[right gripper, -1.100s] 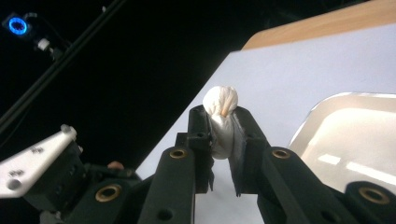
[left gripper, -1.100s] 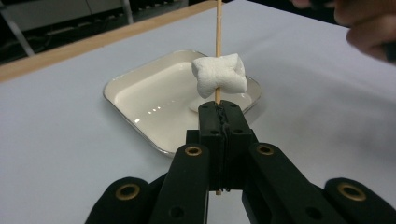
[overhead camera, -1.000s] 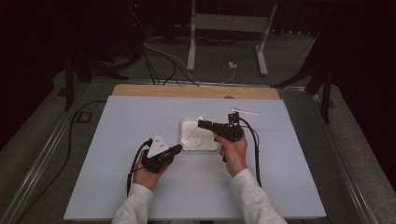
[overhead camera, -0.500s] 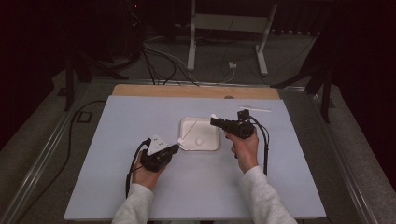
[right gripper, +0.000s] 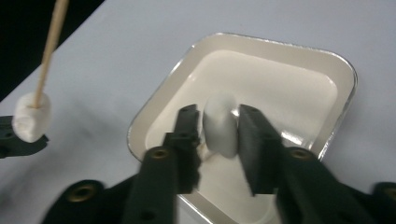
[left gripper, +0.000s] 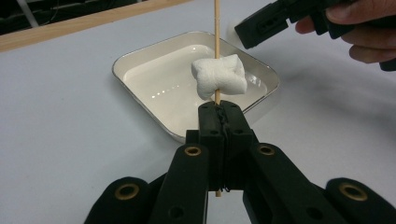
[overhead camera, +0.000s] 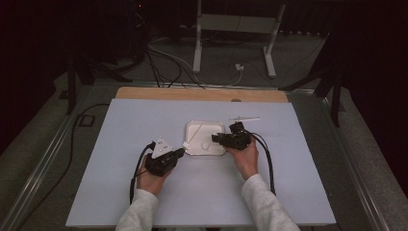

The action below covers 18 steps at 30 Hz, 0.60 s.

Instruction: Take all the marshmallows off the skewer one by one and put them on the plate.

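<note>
My left gripper is shut on a thin wooden skewer that stands upright, with a white marshmallow threaded on it just above the jaws. In the high view the left gripper sits at the near left corner of the white tray. My right gripper reaches down into the tray. Its jaws have just been opening, and a second marshmallow stands between them on the tray floor; the pads do not press it. The right gripper enters from the tray's right side.
A spare skewer lies on the table beyond the right hand. The white table sheet ends at a wooden strip at the far edge. Cables trail back from both grippers toward the person.
The right gripper has come down and slightly left into the tray, and its jaws have parted around the loose marshmallow. The left gripper and its skewer have stayed put.
</note>
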Motion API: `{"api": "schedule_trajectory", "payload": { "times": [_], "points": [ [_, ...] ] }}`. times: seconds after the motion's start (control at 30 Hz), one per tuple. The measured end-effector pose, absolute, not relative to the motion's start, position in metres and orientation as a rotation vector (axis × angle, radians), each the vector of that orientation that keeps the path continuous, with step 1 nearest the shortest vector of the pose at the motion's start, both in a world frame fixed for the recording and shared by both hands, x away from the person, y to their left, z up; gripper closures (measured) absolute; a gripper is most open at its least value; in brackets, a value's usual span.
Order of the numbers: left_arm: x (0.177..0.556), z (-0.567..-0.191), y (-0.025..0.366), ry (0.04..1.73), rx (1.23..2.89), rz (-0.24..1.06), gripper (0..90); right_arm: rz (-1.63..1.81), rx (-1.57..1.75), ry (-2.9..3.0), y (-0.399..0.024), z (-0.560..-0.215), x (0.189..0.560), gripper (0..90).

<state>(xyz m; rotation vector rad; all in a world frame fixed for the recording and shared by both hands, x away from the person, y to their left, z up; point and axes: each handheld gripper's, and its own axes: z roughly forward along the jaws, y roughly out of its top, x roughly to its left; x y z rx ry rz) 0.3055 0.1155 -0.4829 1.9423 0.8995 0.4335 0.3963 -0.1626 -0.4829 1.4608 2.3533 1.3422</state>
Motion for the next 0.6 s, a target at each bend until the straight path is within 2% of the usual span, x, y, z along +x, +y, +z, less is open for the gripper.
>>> {"api": "schedule_trajectory", "payload": {
  "times": [0.07, 0.27, 0.4, 0.6],
  "points": [
    [0.306, -0.483, 0.116, 0.9, 1.941, 0.433, 90.0, 1.327, 1.478, 2.354, -0.162, -0.484, 0.397, 50.3],
    [0.307, -0.483, 0.116, 0.912, 1.938, 0.437, 90.0, 1.394, 1.488, 2.346, -0.164, -0.481, 0.395, 34.9],
    [0.307, -0.483, 0.115, 0.915, 1.933, 0.435, 90.0, 1.481, 1.457, 2.358, -0.162, -0.475, 0.391, 28.4],
    [0.307, -0.483, 0.113, 0.913, 1.931, 0.436, 90.0, 1.595, 1.416, 2.392, -0.153, -0.47, 0.383, 26.6]
  ]
}}
